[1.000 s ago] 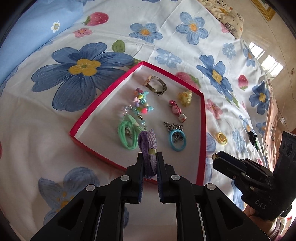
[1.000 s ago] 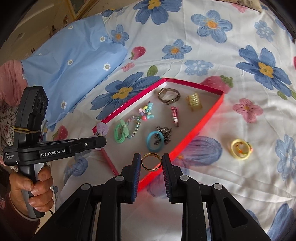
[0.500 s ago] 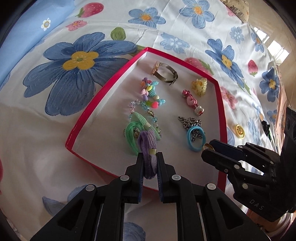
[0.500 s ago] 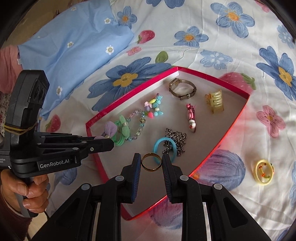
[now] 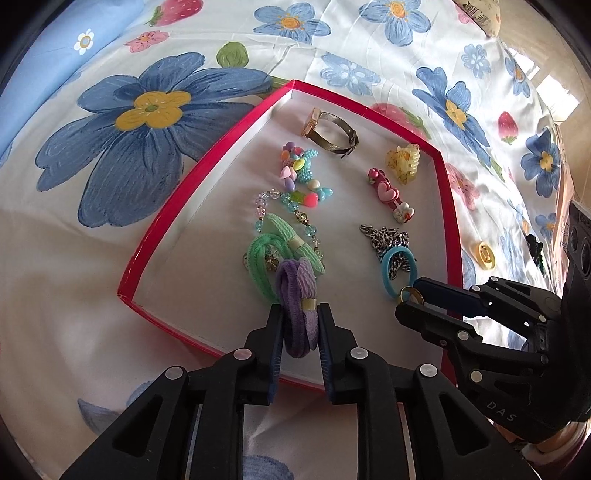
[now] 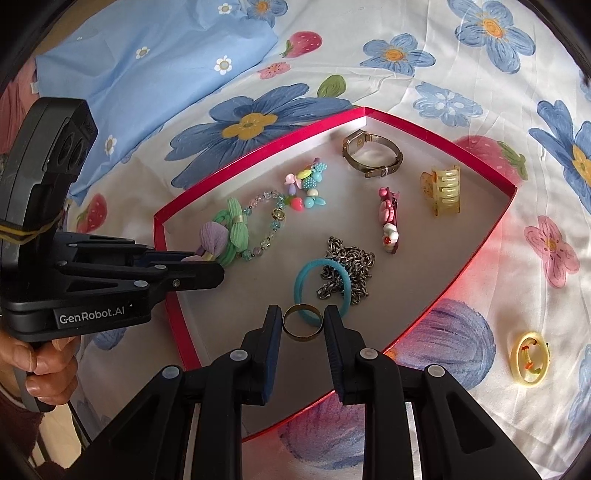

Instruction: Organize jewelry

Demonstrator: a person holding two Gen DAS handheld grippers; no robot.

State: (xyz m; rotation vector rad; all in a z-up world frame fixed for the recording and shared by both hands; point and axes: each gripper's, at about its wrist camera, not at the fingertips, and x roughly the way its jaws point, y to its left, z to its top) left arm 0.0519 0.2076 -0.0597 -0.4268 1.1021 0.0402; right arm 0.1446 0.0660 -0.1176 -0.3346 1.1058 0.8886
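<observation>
A purple scrunchie (image 5: 297,317) sits between the left hand-held gripper's (image 5: 300,317) opening jaws, pads touching it, over the red tray's (image 5: 207,162) near corner by a green scrunchie (image 5: 273,247). The right hand-held gripper (image 6: 302,325), tilted steeply down, pinches a gold ring (image 6: 302,326) beside a blue band (image 6: 321,284). A hand (image 6: 40,369) is partly cut off.

A white bedsheet (image 5: 221,29) printed with big blue flowers and strawberries fills both views. A light-blue pillow (image 6: 147,55) lies at ten o'clock. Daylight glares off tan floor (image 5: 546,81) at two o'clock.
</observation>
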